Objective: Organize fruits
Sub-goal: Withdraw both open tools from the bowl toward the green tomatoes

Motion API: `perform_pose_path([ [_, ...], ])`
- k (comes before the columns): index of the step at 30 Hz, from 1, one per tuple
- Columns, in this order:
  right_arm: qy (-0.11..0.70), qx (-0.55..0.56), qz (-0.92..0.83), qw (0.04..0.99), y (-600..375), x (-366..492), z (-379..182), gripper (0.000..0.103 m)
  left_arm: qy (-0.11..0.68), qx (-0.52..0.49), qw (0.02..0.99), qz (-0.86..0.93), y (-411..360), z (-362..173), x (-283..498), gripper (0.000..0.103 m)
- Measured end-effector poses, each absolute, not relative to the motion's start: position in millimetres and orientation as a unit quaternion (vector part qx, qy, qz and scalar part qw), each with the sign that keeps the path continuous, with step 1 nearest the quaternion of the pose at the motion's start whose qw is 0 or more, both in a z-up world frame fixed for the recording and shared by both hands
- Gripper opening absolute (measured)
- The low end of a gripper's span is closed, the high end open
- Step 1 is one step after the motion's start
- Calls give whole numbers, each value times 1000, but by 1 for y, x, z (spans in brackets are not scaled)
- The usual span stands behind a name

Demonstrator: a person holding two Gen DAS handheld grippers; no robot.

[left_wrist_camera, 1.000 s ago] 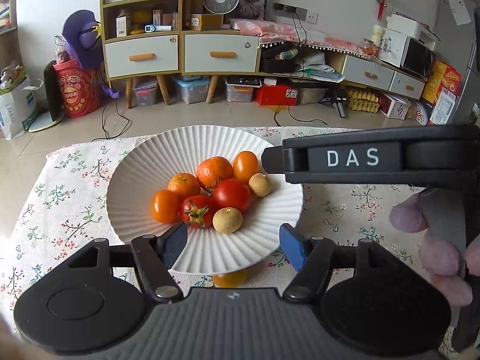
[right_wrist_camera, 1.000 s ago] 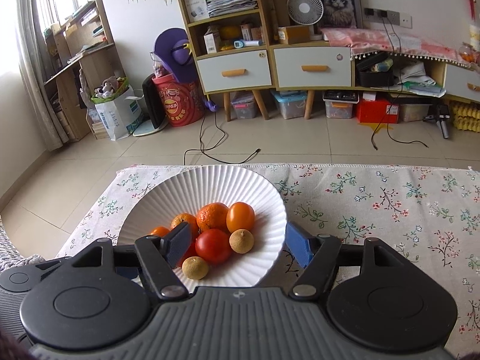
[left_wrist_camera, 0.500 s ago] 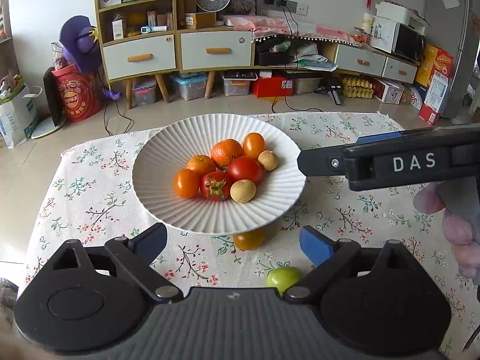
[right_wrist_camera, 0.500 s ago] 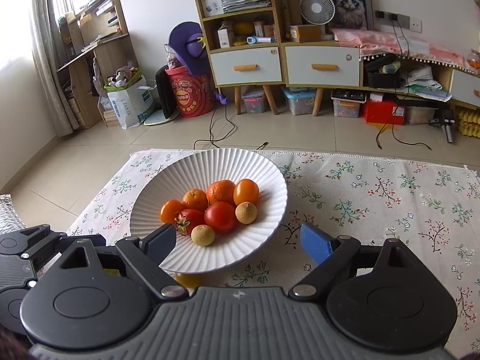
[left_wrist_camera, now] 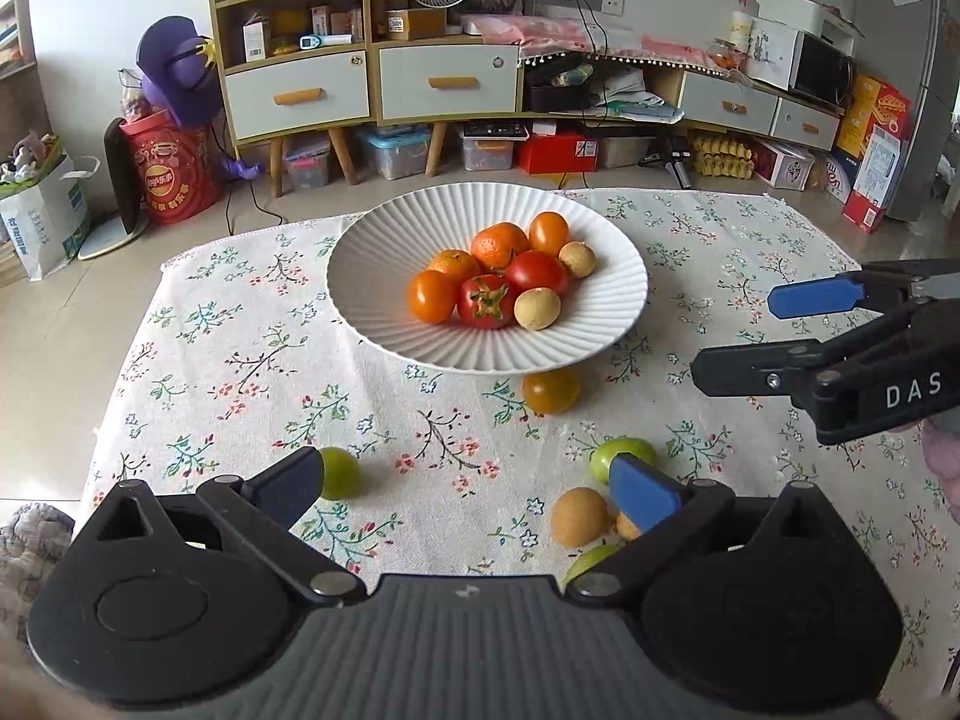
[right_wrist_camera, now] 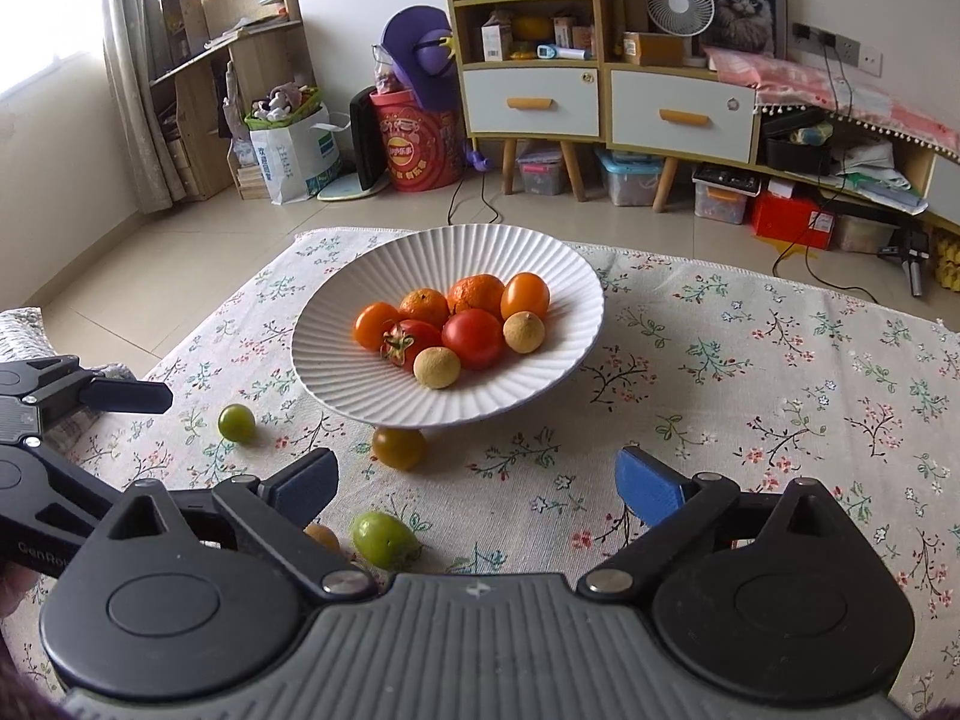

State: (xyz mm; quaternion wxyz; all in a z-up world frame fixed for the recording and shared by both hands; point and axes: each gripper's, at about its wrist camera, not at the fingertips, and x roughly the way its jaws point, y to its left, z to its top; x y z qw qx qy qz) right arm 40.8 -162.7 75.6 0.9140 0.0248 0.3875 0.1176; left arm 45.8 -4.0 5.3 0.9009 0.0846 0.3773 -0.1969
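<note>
A white ribbed plate (left_wrist_camera: 384, 276) (right_wrist_camera: 336, 372) holds several oranges, tomatoes and small tan fruits. On the floral cloth in front of it lie an orange tomato (left_wrist_camera: 551, 390) (right_wrist_camera: 398, 447), a round green fruit (left_wrist_camera: 341, 474) (right_wrist_camera: 236, 422), another green fruit (left_wrist_camera: 618, 453) (right_wrist_camera: 384, 539), a tan fruit (left_wrist_camera: 579, 516) and a green one half hidden under my left gripper (left_wrist_camera: 591, 561). My left gripper (left_wrist_camera: 465, 492) is open and empty above the near fruits. My right gripper (right_wrist_camera: 477, 483) is open and empty; it also shows at the right edge of the left wrist view (left_wrist_camera: 774, 330).
The floral tablecloth (left_wrist_camera: 240, 360) covers a low table. Beyond its far edge is tiled floor, then cabinets (left_wrist_camera: 372, 84), storage boxes and a red bucket (left_wrist_camera: 171, 171). A grey cushion (left_wrist_camera: 30, 546) lies at the table's left near corner.
Both grippers have pulled back and up from the plate. Loose fruits on the cloth in front of the plate have come into view. Both stay open.
</note>
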Motion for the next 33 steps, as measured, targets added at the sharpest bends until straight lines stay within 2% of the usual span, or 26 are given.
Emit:
perform_pose_path([
  [14,415,-10,134,900,-155,16,51,100,393,73,895,-196,24,-14,34,98],
  [29,419,-24,121,900,-157,18,33,99,395,68,879,-258,15,-34,16,98],
  [33,418,-33,117,900,-156,23,28,98,397,68,874,-273,7,-37,16,94],
])
